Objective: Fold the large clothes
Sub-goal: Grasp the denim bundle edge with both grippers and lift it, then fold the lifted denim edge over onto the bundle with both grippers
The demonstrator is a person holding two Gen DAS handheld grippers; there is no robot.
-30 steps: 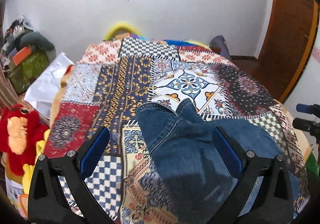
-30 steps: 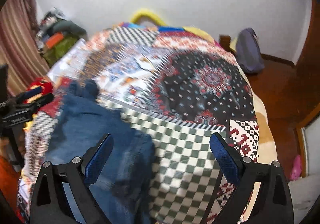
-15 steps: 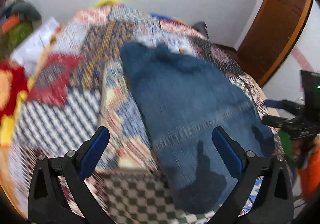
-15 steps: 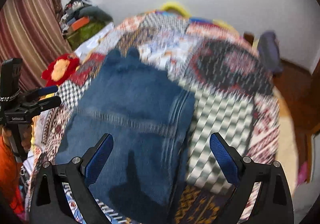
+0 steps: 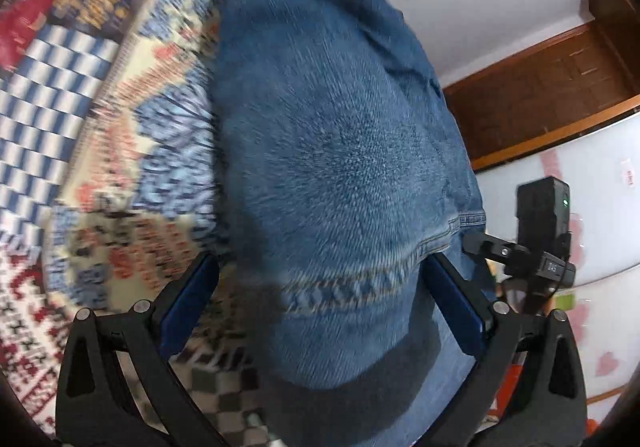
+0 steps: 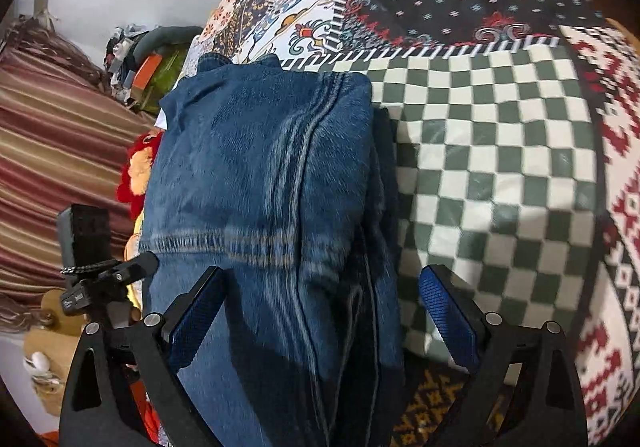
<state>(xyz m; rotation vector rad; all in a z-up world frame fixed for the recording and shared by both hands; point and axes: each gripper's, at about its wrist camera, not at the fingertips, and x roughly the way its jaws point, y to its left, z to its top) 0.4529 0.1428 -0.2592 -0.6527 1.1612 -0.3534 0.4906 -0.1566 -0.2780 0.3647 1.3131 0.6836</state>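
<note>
A pair of blue jeans (image 5: 332, 135) lies folded in layers on the patchwork bedspread (image 5: 60, 95). In the left wrist view my left gripper (image 5: 320, 303) is open, close above the jeans, its blue pads astride the stitched seam. In the right wrist view the jeans (image 6: 256, 167) lie at the left with stacked edges at their right side. My right gripper (image 6: 320, 311) is open and empty, low over the jeans' right edge, one finger over denim and the other over the green checked patch (image 6: 492, 151).
The other gripper's black body shows at the right of the left view (image 5: 540, 239) and at the left of the right view (image 6: 88, 271). A red plush toy (image 6: 138, 171), a striped curtain (image 6: 52, 151) and piled items (image 6: 148, 63) flank the bed. A wooden door (image 5: 552, 87) stands beyond.
Both grippers have come down and forward, much closer to the jeans, which now fill the views. Both stay open.
</note>
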